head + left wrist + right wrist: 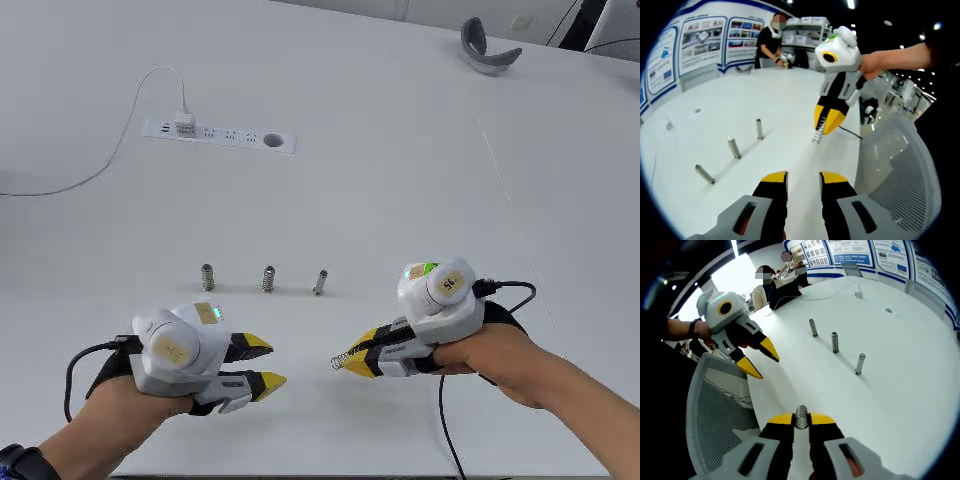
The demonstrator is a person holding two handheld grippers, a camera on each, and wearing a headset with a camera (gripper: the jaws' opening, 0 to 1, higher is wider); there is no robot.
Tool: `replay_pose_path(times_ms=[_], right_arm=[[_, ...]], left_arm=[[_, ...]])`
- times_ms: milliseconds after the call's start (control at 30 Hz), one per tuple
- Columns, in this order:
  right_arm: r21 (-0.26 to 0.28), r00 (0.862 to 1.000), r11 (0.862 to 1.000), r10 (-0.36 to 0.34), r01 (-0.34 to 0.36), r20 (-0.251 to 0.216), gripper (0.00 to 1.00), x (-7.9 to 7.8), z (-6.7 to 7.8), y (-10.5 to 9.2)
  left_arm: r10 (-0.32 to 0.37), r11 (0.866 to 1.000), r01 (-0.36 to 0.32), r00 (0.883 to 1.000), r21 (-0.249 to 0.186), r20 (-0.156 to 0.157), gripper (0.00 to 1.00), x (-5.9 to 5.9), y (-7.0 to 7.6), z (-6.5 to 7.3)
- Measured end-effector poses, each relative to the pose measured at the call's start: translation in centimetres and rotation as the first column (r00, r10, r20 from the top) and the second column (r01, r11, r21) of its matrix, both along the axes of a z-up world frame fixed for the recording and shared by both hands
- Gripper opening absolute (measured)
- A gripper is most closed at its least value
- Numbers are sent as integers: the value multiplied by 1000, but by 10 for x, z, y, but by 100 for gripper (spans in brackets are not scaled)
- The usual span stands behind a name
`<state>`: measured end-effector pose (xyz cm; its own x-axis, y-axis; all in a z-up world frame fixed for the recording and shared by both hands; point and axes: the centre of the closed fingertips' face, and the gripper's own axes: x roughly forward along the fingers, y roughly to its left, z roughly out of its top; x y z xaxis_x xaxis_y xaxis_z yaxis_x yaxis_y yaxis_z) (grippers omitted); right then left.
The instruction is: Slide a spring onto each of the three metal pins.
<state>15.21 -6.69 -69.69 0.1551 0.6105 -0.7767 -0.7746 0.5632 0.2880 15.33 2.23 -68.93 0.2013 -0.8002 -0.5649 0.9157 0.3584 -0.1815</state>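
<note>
Three upright metal pins stand in a row on the white table. The left pin (208,277) and the middle pin (268,279) each carry a spring; the right pin (320,282) is bare. My right gripper (355,362) is near the front edge, shut on a small spring (340,358) that sticks out past its yellow tips (801,416). It sits in front and to the right of the bare pin (860,364). My left gripper (268,362) hovers open and empty in front of the pins (803,177), facing the right gripper (830,120).
A white power strip (218,134) with a plugged-in cable lies farther back on the table. A grey curved piece (485,45) rests at the far right. A mesh chair back (900,165) stands just past the front edge. People stand by the far benches.
</note>
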Motion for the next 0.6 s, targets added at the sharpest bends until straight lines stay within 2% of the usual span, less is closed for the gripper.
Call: replay_pose_path(times_ms=[200,267,600], right_arm=[[-31,1000,999,-22,22,7,12,11,-3,-8],[-39,999,999,-29,29,22,12,17,-1,-9],[-82,999,996,-23,25,32,12,40,-2,-15]], left_arm=[[49,999,-49,999,10,-3,28,9,16,-4],[65,998,-65,998,16,-3,28,12,21,-5],[144,989,-144,990,41,0,35,26,44,-12]])
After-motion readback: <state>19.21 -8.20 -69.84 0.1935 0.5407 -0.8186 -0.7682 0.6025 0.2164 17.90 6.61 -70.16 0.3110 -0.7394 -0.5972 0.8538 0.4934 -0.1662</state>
